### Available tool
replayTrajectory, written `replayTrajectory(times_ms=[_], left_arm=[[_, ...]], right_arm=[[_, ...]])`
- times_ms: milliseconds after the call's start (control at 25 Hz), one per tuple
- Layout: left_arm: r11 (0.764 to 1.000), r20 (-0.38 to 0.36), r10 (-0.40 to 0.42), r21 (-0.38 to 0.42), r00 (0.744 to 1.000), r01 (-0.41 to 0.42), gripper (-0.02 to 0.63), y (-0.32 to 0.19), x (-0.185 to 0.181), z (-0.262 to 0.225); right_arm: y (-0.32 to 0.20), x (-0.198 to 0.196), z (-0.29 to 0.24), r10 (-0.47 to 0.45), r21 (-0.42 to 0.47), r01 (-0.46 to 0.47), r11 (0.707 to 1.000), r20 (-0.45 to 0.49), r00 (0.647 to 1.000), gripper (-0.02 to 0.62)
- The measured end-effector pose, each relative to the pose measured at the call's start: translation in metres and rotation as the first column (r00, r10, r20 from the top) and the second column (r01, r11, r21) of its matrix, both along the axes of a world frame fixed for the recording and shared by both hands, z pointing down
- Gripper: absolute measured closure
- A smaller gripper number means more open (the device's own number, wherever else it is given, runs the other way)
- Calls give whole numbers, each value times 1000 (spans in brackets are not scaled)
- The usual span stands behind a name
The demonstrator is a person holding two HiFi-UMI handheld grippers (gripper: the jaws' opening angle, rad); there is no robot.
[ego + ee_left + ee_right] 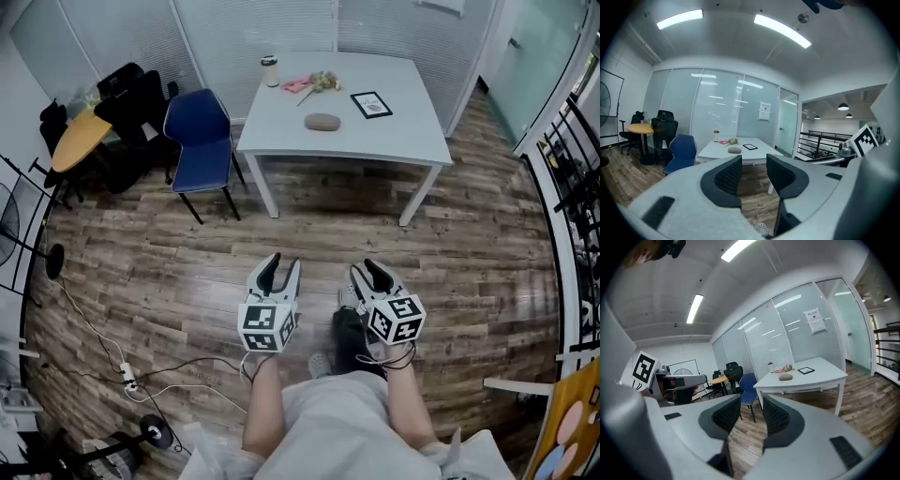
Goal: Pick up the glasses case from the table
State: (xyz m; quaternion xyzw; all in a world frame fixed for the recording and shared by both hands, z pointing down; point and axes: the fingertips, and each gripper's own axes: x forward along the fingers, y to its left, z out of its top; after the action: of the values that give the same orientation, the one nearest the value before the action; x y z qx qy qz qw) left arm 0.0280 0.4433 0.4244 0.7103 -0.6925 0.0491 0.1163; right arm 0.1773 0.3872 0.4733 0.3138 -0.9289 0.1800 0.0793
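The glasses case (322,122) is a grey-brown oval pod lying near the middle of the white table (394,141), far ahead of me. It also shows small in the left gripper view as the case (734,150) and in the right gripper view as the case (785,377). My left gripper (281,265) and right gripper (367,270) hang side by side over the wooden floor, well short of the table. Both stand open with nothing between their jaws. The left gripper (753,176) and right gripper (751,414) show clear gaps.
On the table are a cup (270,71), pink flowers (312,83) and a framed picture (371,104). A blue chair (199,141) stands left of it, with black chairs and a round wooden table (80,139) beyond. Cables (131,375) lie on the floor at left; a railing (577,187) runs at right.
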Motion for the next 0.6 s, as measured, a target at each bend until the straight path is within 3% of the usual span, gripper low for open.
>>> replayTrajectory(times_ms=[360, 600], left_arm=[[997, 18, -58, -48, 998, 59, 457, -64, -37, 13], [995, 21, -47, -85, 999, 49, 459, -140, -59, 33]], right_arm=[[-83, -28, 17, -43, -46, 44, 998, 16, 999, 451], [-162, -43, 31, -30, -61, 32, 998, 25, 999, 453]])
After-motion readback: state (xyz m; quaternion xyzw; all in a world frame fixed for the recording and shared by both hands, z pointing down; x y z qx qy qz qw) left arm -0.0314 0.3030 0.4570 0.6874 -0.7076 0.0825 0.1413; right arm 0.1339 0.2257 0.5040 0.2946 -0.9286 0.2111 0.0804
